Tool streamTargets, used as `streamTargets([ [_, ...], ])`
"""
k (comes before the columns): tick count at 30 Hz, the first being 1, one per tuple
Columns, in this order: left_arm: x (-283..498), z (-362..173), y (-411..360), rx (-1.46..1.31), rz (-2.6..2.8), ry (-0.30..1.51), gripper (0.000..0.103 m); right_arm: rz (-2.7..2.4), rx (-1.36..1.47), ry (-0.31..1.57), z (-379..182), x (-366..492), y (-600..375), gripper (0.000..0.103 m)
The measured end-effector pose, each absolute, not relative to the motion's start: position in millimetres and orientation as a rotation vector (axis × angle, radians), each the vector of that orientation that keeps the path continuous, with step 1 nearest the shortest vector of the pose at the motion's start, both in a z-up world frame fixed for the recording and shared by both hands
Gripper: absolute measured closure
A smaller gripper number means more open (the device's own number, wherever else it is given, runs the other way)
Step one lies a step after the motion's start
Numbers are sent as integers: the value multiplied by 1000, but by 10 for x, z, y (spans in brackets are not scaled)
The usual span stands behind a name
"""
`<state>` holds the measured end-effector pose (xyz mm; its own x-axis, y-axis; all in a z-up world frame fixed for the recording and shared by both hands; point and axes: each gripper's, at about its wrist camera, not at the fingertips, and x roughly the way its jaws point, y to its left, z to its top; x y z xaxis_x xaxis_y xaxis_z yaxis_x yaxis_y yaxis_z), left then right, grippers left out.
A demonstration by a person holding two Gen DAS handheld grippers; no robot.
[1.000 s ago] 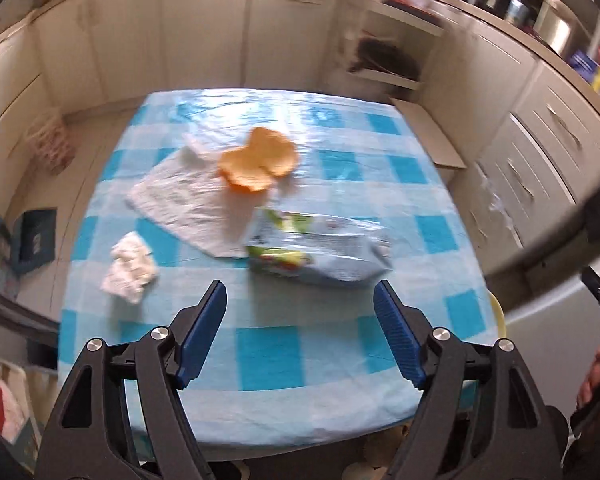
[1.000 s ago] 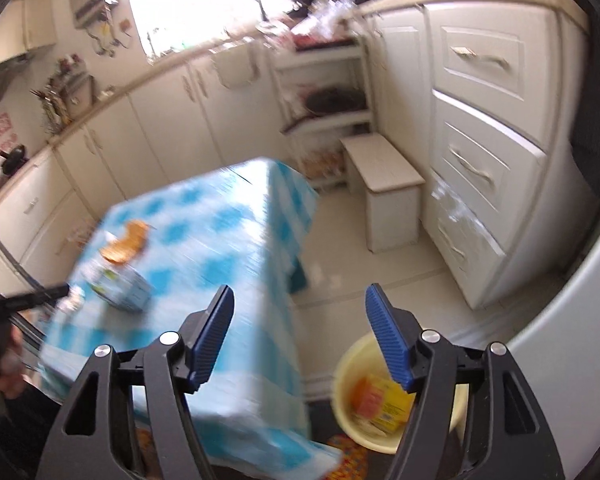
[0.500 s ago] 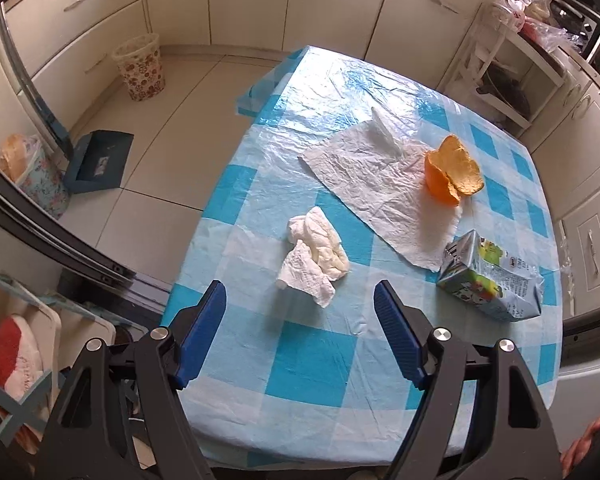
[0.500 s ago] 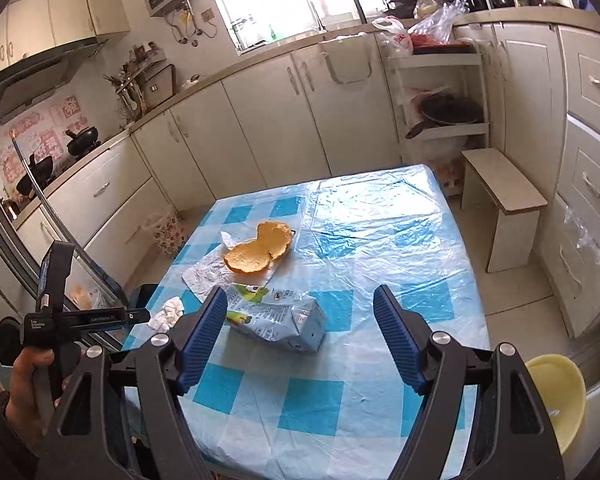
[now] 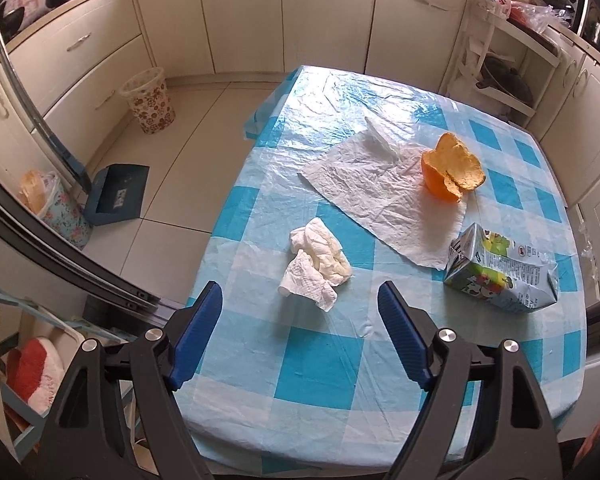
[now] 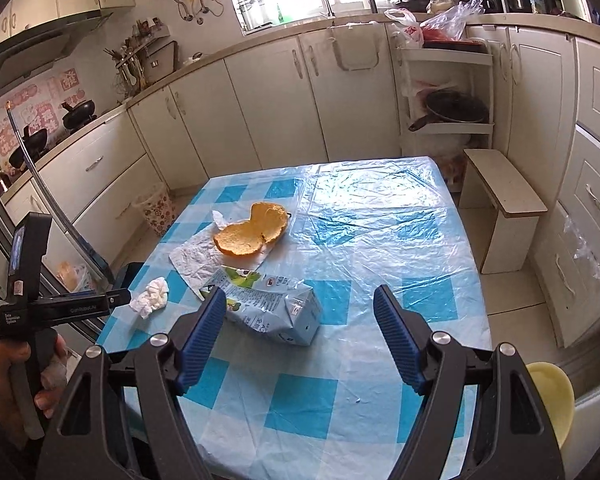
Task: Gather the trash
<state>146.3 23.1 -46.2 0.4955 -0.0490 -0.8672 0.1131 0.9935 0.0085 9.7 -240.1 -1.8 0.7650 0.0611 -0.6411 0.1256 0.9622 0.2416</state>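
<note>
A: Left wrist view: left claw (image 5: 300, 316) spread wide, nothing between the blue pads; its jaws have just been opening. It hangs over the near edge of the desk with the blue-and-white checked plastic cover (image 5: 320, 364).

B: Trash spots?

A: Crumpled white paper tissue wad (image 5: 316, 264) just beyond the claw, toward the desk's left edge. Flat wrinkled white paper sheet (image 5: 384, 196) mid-desk, hollow orange peel half (image 5: 452, 172) sitting on its far right part. Crushed pale blue drink carton with green fruit print (image 5: 504, 276) lies on its side near the right edge, one corner touching the sheet.

B: Right side?

A: Right claw (image 6: 300, 316) also spread, empty, jaws just been opening too. Carton's end shows between its pads, but the pads don't touch it. A hand (image 6: 20, 376) grips the left tool's handle at the left of that view.

B: Bins?

A: Yellow plastic bowl-like bin (image 6: 552, 396) on the floor off the desk's near right corner. Floral-patterned wastebasket (image 5: 150, 100) on the floor by the cabinets, well apart from the desk.
</note>
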Motion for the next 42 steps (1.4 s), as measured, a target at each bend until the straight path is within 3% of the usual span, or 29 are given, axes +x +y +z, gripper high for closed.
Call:
streamTargets([
  [42,1147,-353,-34,-47,-47,1033,18,23,227,690,23,116,-2189,24],
])
